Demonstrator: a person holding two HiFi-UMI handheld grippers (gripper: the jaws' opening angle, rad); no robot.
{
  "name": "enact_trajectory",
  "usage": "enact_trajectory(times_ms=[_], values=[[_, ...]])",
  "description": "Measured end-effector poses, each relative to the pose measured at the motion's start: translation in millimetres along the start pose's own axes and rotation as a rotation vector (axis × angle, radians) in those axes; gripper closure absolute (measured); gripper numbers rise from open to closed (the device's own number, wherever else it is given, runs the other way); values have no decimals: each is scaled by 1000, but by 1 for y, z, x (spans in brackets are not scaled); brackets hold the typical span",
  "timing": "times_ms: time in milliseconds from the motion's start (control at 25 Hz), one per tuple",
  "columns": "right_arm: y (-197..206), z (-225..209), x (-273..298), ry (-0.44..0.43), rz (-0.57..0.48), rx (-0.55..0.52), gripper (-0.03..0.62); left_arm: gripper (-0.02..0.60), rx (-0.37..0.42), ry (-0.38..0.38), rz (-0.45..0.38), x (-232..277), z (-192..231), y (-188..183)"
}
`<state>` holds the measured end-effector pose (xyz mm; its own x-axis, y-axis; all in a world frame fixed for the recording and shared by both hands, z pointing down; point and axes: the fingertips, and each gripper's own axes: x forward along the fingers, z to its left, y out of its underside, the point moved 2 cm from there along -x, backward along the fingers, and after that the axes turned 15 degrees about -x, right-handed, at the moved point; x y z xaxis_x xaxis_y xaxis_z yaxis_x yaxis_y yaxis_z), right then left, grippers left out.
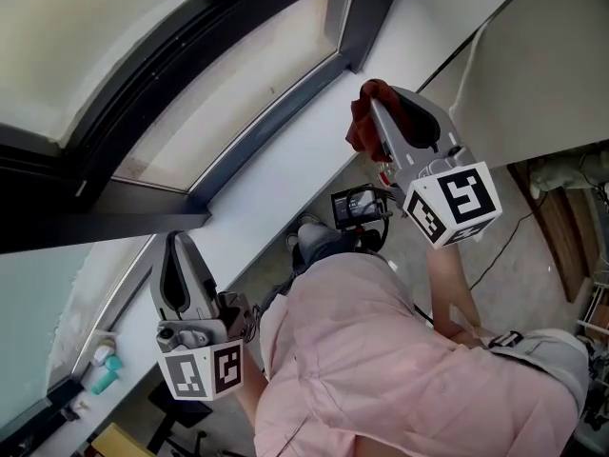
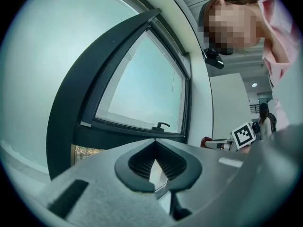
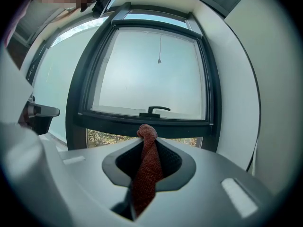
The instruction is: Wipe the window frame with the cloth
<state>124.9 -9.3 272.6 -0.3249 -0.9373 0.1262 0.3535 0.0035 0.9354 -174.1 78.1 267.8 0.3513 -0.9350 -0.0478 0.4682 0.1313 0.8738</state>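
Cloth [image 3: 146, 171]: red-brown, clamped in my right gripper [image 3: 147, 137]. The jaws are closed on it, with a bunched knot poking out past the tips and the rest trailing back between the pads. Dead ahead of that gripper is the bottom rail of the dark window frame [image 3: 142, 121], and the black handle [image 3: 156, 110] sits just above the knot. I can't tell whether the cloth touches the rail. In the head view the right gripper is raised over the white sill [image 1: 276, 184], with the cloth end near the frame's corner. My left gripper [image 1: 178, 246] is held lower and well apart from the right one. Its jaws are together at the tips with nothing between them, and it points at the same frame. Small teal and white containers [image 1: 103, 367] sit on the ledge just beside the left gripper.
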Motion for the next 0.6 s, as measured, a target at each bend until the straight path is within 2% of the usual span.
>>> enact_trajectory(times_ms=[360, 600], values=[[-14, 3, 5, -13, -33, -20, 530, 586, -18, 8, 35, 1, 7, 20], [-6, -15, 11, -10, 3, -26, 531, 586, -37, -7, 50, 17, 5, 30]])
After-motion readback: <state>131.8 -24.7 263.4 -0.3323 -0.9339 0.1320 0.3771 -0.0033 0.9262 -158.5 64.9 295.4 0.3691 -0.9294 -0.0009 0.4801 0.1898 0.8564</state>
